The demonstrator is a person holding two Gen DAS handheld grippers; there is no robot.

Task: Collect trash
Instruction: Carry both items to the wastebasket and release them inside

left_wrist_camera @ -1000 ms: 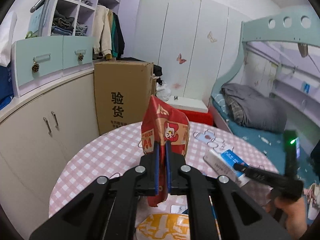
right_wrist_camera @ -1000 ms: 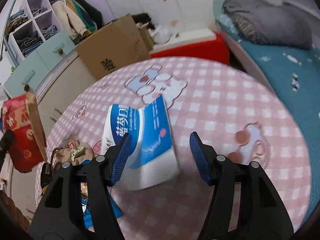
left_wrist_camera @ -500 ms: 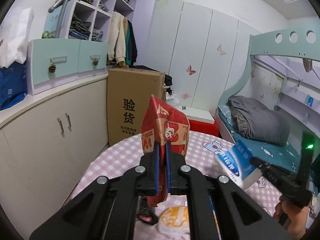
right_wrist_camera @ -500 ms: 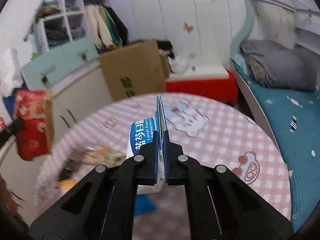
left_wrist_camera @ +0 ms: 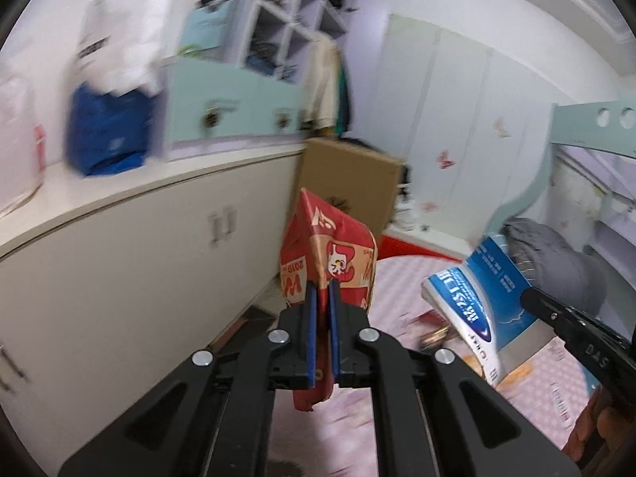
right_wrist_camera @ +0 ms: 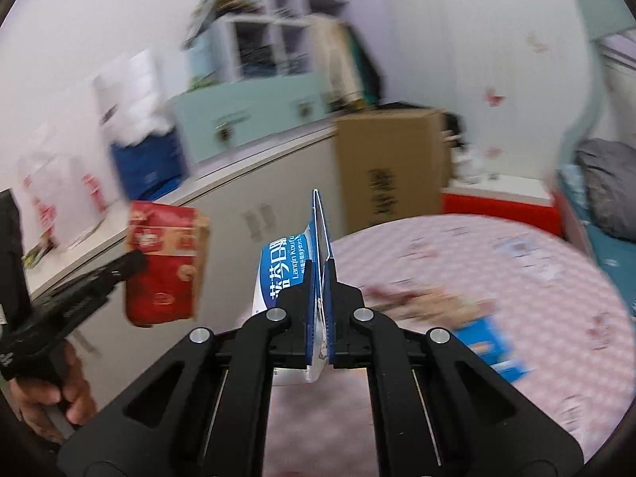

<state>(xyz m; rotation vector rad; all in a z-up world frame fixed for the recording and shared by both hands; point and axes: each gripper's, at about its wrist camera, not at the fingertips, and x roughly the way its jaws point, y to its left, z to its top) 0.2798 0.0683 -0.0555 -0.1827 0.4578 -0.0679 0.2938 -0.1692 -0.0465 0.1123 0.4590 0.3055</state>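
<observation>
My left gripper [left_wrist_camera: 322, 292] is shut on a red snack bag [left_wrist_camera: 328, 254] and holds it in the air, off the table's left edge. The red bag also shows at the left of the right wrist view [right_wrist_camera: 165, 262]. My right gripper [right_wrist_camera: 321, 268] is shut on a flattened blue and white box [right_wrist_camera: 292, 262], held above the pink checked round table [right_wrist_camera: 497, 262]. That box and the right gripper's finger show at the right of the left wrist view [left_wrist_camera: 483, 302]. Both views are blurred by motion.
A blue packet [right_wrist_camera: 491, 348] and some brownish litter [right_wrist_camera: 433, 302] lie on the table. A cream cabinet [left_wrist_camera: 119, 278] stands left, with a blue bag [left_wrist_camera: 107, 131] on top. A brown cardboard box [right_wrist_camera: 387, 167] stands behind the table. A bunk bed [left_wrist_camera: 556, 254] is at the right.
Both grippers have swung left and lifted with their items still held. The views now face the cabinet more. One second ago the right gripper was open around the blue box, then shut on it.
</observation>
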